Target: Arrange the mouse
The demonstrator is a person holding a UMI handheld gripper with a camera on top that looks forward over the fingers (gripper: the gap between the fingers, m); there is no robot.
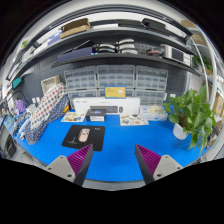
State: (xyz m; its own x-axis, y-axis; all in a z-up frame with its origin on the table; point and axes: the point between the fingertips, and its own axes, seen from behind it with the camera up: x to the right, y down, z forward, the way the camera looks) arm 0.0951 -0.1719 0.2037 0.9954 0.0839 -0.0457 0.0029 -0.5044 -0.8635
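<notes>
A light-coloured mouse (84, 133) lies on a black mouse pad (83, 139) on the blue tabletop (120, 140), beyond my left finger. My gripper (112, 160) is open and empty, its magenta pads (80, 157) wide apart above the table's near edge. The mouse is well ahead of the fingers and to the left, not between them.
A potted green plant (190, 112) stands at the right. A white box and small items (108, 108) line the back of the table under wall shelves and drawer bins (110, 78). A patterned object (45, 108) leans at the left.
</notes>
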